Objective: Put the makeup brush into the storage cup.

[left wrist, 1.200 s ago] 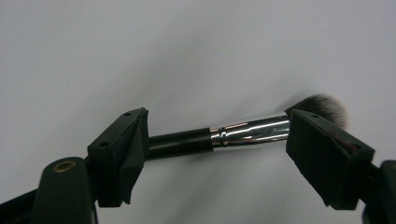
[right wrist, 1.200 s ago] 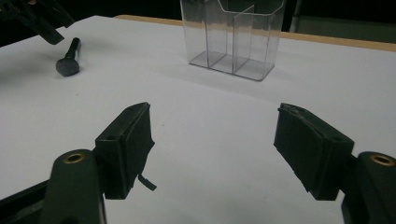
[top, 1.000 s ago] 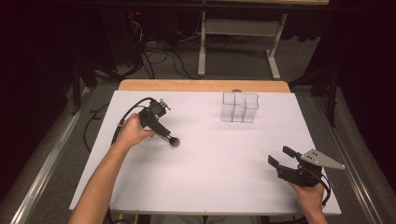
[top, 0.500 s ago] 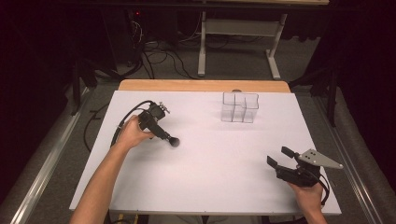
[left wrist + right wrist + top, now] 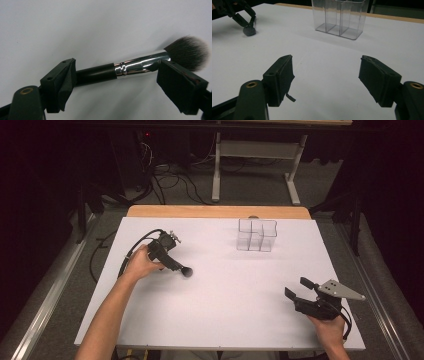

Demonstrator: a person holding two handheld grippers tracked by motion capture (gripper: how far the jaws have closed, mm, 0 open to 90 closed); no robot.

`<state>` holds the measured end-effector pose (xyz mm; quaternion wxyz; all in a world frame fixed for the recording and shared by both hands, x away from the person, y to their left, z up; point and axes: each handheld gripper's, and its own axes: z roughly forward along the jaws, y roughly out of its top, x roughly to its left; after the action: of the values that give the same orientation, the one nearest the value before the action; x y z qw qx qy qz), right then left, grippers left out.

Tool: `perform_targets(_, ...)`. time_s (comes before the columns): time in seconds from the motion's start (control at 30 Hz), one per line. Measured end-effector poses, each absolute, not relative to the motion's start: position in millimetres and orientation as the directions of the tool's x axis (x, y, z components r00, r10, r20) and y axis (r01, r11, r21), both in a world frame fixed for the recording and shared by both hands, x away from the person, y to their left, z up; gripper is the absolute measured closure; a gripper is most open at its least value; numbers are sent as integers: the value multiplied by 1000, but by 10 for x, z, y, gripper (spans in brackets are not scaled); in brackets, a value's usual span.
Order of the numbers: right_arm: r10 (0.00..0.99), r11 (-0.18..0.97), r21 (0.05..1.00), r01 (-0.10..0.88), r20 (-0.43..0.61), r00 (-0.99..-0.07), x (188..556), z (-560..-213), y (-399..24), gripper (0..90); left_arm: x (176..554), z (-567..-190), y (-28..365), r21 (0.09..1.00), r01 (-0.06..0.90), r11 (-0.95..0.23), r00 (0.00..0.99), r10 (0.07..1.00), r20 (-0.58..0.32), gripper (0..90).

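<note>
The left gripper (image 5: 176, 264) sits over a makeup brush (image 5: 140, 61) lying on the white tabletop (image 5: 225, 290) at the left of the scene, well apart from the clear plastic organizer (image 5: 256, 234) at the far centre. Its jaws have just been opening and now stand wide, one on either side of the brush along its length: in the left gripper view the handle end lies against one pad while the other pad sits just in front of the ferrule, and neither seems to press, so I judge the brush loose rather than gripped. The main risk is that the brush is round and smooth; a nudge from either pad as the hand moves could roll it across the slick sheet or swing it round. If the jaws were closed again along its length, the brush could pop out sideways, and a pad landing on the bristles would squash them without holding anything firm. The brush has a matte black cylindrical handle, a polished chrome ferrule with a crimped ring, and a soft domed tuft of dark bristles with paler tips. The organizer is thin-walled, transparent and rectangular, split into upright compartments, light enough to tip if bumped. The right gripper (image 5: 302, 287) rests at the near right, its black blocky jaws spread wide with nothing between them, pointed towards the organizer.
</note>
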<state>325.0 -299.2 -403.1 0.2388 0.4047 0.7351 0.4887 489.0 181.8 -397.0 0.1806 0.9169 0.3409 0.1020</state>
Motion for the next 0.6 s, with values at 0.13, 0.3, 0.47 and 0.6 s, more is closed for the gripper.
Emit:
perform_targets(0.13,826,196,911,363,46,-562,3250,-4031,-2989,292,4895,-3977,1825,409,580,-705,753,655,61,164)
perform_targets(0.3,827,195,909,368,49,-560,3247,-4033,-2985,292,4894,-3985,1830,423,566,-708,760,647,66,162)
perform_targets(0.47,825,199,909,366,45,-563,3255,-4035,-2987,292,4904,-4000,1848,432,557,-710,771,635,49,167)
perform_targets(0.6,825,201,909,365,44,-564,3252,-4035,-2983,292,4905,-4002,1853,435,554,-710,772,634,50,167)
